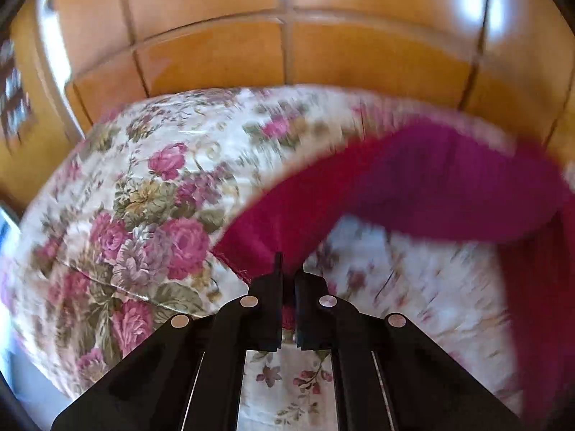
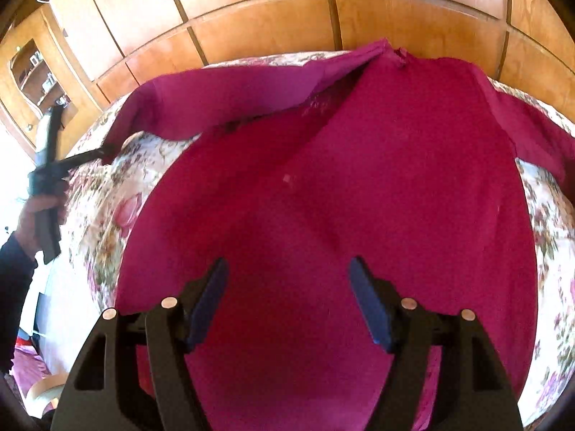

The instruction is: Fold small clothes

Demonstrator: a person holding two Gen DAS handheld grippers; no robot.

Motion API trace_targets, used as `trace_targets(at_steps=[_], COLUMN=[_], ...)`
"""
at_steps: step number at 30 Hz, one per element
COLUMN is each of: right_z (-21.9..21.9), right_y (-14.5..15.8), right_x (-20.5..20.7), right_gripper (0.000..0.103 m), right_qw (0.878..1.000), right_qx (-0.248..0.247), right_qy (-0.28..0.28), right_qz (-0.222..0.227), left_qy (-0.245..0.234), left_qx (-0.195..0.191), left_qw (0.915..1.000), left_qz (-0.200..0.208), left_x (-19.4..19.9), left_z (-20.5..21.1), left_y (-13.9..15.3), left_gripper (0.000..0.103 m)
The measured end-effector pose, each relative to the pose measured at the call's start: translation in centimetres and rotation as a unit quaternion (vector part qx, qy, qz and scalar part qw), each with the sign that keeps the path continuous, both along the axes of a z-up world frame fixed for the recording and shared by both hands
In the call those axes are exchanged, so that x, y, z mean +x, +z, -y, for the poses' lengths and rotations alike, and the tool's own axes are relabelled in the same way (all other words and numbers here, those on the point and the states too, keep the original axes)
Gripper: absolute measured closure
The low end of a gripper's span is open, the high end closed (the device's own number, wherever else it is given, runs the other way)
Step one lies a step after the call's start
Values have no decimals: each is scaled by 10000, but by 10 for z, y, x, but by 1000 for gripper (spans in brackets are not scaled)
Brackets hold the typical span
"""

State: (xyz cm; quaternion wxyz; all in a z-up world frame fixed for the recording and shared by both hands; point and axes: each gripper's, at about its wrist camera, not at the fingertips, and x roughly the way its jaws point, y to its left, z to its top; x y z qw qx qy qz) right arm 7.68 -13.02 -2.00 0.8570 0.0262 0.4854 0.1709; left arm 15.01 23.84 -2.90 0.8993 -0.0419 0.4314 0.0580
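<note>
**Sleeve fold under way, L closed on cuff, R open**

Jaws first: left gripper [image 1: 287, 269] is pinched tight on the hem end of the sleeve [image 2: 222, 97], fabric caught between the fingers w/ no gap showing. Right gripper [image 2: 287, 287] hangs w/ jaws spread wide, nothing between them, over the near part of the garment body.

Largest to smallest:

- Wood panelling [image 2: 251, 7] fills the far side of both views, w/ a cabinet w/ shelves [image 2: 32, 68] at far left. Bright light comes in from the left.
- Floral bedspread [image 1: 143, 197], roses on cream, padded and soft-looking, is the work surface. It prob. gives under pressure, so creases won't press sharp.
- Magenta top [image 2: 323, 197] lies spread flat on the bedspread, neck end far, hem near. It covers most of the right wrist view.
- Left sleeve is lifted off the bed and stretched out to the left, held at its end. Left wrist view is motion-blurred there.
- Right sleeve [image 2: 532, 133] lies out to the far right, not yet folded.

Step, as I read it: first sleeve fold, approx. early in the task. Next move calls for carrying the cuff rightward across the body and laying it flat before letting go, keeping the shoulder seam as hinge. Right gripper could pin the body so it doesn't drag.
</note>
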Motion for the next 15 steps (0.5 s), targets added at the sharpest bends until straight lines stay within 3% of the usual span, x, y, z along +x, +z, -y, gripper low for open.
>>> trace_targets(at_steps=[2, 5, 10, 15], right_z=[-3, -7, -35, -59], right_y=[0, -1, -6, -12], right_x=[16, 45, 105, 163], right_gripper=[34, 39, 42, 46], right_qw=[9999, 9999, 9992, 9982], right_qx=[-33, -41, -260, -507], right_qy=[33, 18, 141, 93], right_qz=[94, 155, 281, 318], left_qy=[235, 668, 1033, 1235], left_qx=[-603, -1167, -1235, -1363], left_qw=[9976, 9897, 9853, 9819], left_qz=[236, 498, 571, 456], left_x=[-2, 1, 19, 42], left_z=[-27, -68, -104, -129], left_y=[26, 60, 97, 111], left_gripper=[100, 100, 100, 100])
